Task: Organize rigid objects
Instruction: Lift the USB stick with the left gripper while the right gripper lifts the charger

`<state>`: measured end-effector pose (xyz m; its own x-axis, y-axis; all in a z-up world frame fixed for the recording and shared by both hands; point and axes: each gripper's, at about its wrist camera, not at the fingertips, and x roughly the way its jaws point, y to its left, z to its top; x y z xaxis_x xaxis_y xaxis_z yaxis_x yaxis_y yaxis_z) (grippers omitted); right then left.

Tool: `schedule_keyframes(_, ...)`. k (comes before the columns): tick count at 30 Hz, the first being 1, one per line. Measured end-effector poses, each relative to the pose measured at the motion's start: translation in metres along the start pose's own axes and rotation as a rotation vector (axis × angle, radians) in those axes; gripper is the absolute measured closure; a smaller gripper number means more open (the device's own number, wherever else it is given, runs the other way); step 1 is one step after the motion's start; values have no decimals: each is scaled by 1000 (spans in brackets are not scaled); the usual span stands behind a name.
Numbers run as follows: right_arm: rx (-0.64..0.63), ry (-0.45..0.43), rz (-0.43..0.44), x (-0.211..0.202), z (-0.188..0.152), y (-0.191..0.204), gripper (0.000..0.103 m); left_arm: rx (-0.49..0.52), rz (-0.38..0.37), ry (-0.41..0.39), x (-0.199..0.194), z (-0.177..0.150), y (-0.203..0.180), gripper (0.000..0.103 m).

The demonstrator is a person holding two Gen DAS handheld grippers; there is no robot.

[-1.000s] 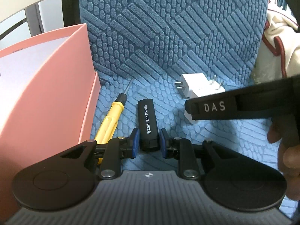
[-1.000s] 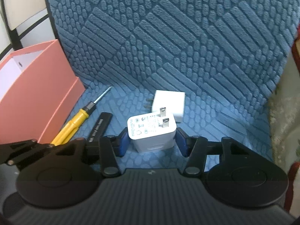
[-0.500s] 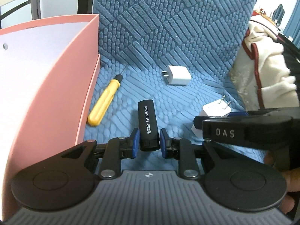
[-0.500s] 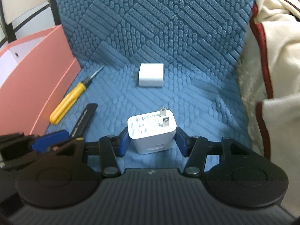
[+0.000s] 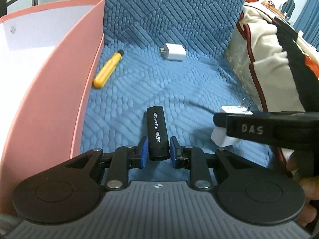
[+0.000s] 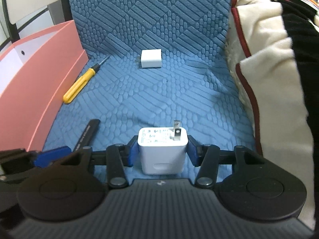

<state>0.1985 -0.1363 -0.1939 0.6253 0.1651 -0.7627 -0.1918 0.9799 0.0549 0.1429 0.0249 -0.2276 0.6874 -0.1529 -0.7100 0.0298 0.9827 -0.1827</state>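
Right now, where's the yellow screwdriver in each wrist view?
Left wrist: yellow screwdriver sits upper left, lying on the blue cushion beside the pink box.
Right wrist: yellow screwdriver sits left of centre, again alongside the pink box.
Shared landmark: the loose white charger at the cushion's back, to the screwdriver's right in both.

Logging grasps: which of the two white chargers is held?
The white charger with prongs up, clamped in the right gripper; the other charger lies free by the backrest.
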Motion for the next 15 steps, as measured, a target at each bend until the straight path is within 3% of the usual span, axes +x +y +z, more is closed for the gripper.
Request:
schedule_keyframes(5, 16, -1, 19, -18, -20, 7, 50, 46, 51, 29, -6, -16, -6, 76)
schedule_keyframes(15, 89, 20, 22, -20, -36, 4, 50, 66, 62, 53, -4, -25, -12, 75)
